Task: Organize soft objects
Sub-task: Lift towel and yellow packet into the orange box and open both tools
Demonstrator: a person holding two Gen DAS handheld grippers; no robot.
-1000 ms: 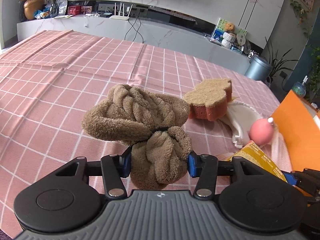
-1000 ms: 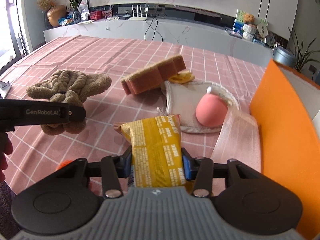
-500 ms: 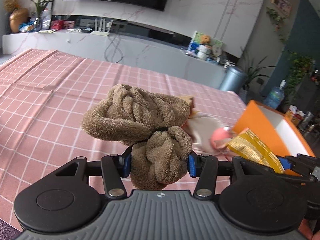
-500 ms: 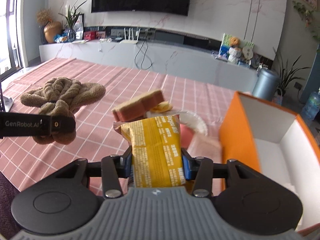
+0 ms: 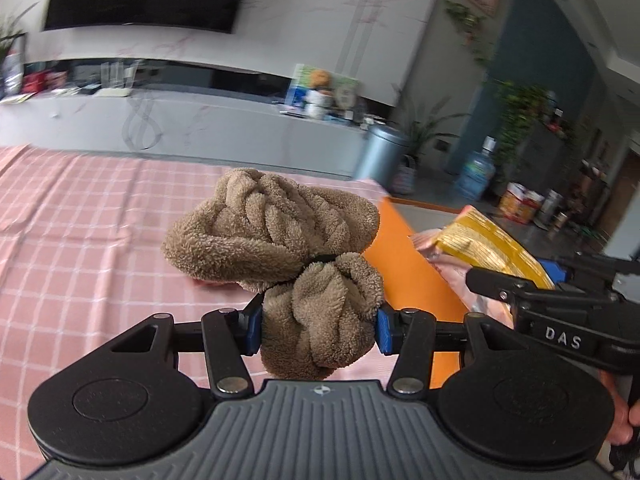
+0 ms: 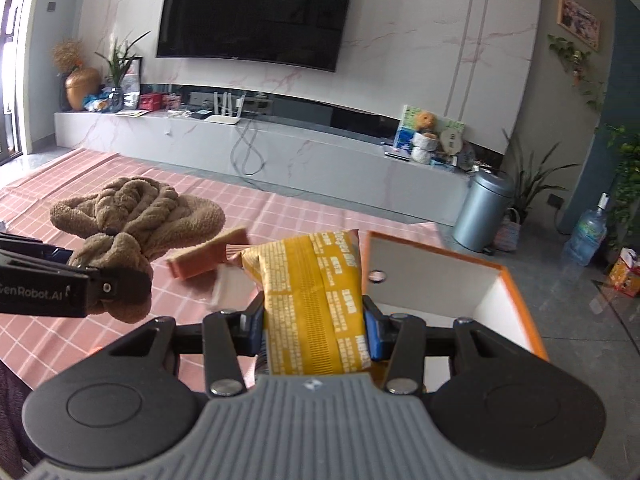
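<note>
My left gripper [image 5: 319,330] is shut on a brown fleece knotted towel [image 5: 272,232] and holds it above the pink checked tablecloth [image 5: 80,240]. The towel also shows in the right wrist view [image 6: 132,216], at the left. My right gripper [image 6: 314,328] is shut on a yellow packet [image 6: 316,300], held over the near edge of an orange box [image 6: 520,320] with a white inside. The packet [image 5: 488,244] and the box's orange wall [image 5: 408,280] show at the right of the left wrist view.
A pink and tan sponge [image 6: 208,256] and a pale cloth [image 6: 232,284] lie on the tablecloth [image 6: 280,216] beyond the packet. A grey bin [image 6: 484,208] and a water bottle [image 6: 588,232] stand on the floor past the table's far right edge.
Both grippers have lifted and swung right, each with its object. The orange box has come nearer in both views. The sponge and the pink ball have left the left wrist view.
</note>
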